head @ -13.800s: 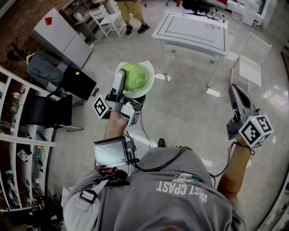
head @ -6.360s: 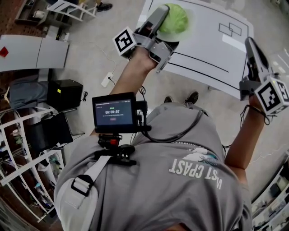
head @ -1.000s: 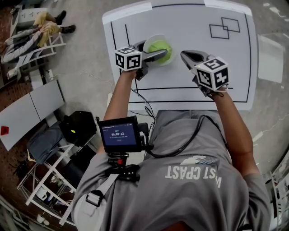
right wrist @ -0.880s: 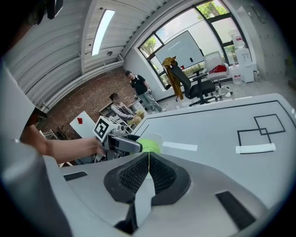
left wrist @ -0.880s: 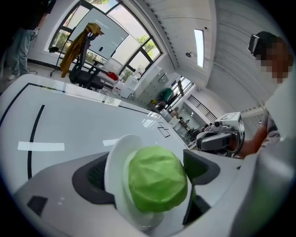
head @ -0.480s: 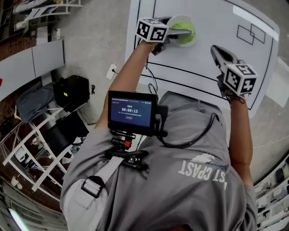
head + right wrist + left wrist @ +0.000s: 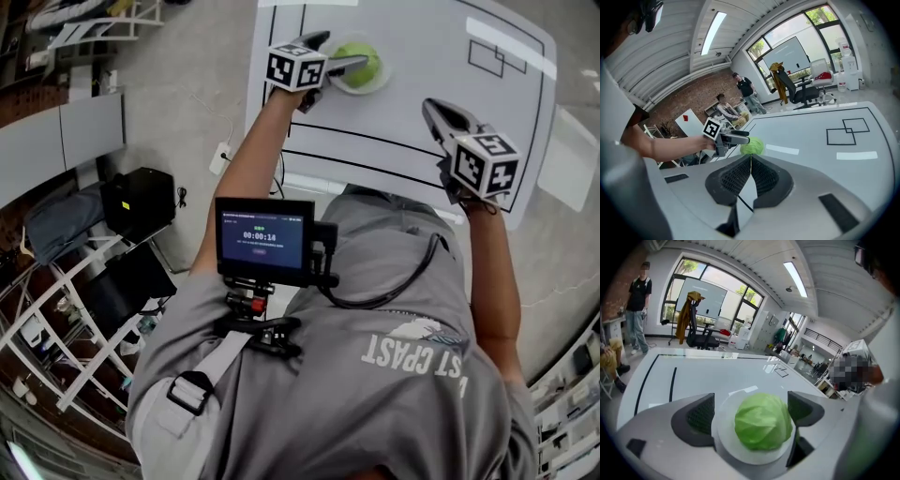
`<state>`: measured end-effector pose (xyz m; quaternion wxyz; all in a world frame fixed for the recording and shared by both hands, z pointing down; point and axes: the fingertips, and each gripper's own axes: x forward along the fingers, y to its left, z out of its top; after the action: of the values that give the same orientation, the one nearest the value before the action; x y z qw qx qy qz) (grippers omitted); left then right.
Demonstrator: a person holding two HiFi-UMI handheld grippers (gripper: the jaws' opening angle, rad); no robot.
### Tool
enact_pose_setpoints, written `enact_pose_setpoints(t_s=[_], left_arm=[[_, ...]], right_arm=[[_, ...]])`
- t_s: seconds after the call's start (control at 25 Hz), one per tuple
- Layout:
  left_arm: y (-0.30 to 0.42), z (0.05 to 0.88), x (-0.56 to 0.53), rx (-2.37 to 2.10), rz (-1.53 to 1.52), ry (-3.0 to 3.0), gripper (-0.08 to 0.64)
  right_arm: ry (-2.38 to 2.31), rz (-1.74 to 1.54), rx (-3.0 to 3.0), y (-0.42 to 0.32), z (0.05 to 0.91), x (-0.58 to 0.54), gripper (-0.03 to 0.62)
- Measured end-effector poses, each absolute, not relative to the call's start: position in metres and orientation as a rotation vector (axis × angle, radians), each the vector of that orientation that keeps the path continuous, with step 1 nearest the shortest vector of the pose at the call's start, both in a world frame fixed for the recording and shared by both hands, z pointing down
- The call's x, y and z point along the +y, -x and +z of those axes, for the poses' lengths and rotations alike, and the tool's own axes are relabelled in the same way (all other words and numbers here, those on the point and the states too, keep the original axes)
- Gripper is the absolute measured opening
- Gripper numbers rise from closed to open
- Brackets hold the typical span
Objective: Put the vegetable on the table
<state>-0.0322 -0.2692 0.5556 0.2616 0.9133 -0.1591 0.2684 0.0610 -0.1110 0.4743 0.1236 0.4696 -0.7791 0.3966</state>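
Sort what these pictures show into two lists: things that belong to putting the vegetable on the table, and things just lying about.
Job in hand: cabbage, plate under it, table.

Lying about: black box on the floor, wire shelves, office chair, coat.

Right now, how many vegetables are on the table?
1. A green cabbage sits on a white plate on the table, between the left gripper's open jaws, which have just been opening. Nothing seems to hide another.
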Motion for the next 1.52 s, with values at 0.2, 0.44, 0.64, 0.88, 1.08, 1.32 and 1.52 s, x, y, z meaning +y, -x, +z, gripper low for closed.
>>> enact_pose_setpoints(t_s=[0.2, 0.44, 0.64, 0.88, 1.08, 1.32, 1.52], left_arm=[[0.037, 0.55, -0.285, -0.509, 0.716, -2.517, 0.474], [0.044, 0.507, -0.304, -0.623, 0.597, -2.59, 0.474], [0.045, 0.44, -0.321, -0.712, 0.476, -2.742, 0.472], [0.051, 0.316, -0.266, -0.767, 0.305, -2.939, 0.469], [0.101, 0.248, -0.162, -0.813, 0.191, -3.082, 0.452], [0.17, 0.169, -0.078, -0.882, -0.045, -3.152, 0.211], [0.247, 0.131, -0.016, -1.058, -0.165, -3.18, 0.019]], right_arm=[[-1.356, 1.138, -2.28, -0.061, 0.474, -0.114, 0.006], [-1.339, 1.06, -2.339, -0.062, 0.464, -0.134, 0.006], [-1.324, 0.94, -2.432, -0.068, 0.442, -0.172, 0.006], [-1.337, 0.739, -2.586, -0.07, 0.352, -0.168, 0.006], [-1.411, 0.555, -2.703, -0.039, 0.288, -0.096, 0.006], [-1.481, 0.272, -2.789, -0.003, 0.194, -0.035, 0.006], [-1.546, 0.102, -2.79, 0.034, 0.136, 0.021, 0.006]])
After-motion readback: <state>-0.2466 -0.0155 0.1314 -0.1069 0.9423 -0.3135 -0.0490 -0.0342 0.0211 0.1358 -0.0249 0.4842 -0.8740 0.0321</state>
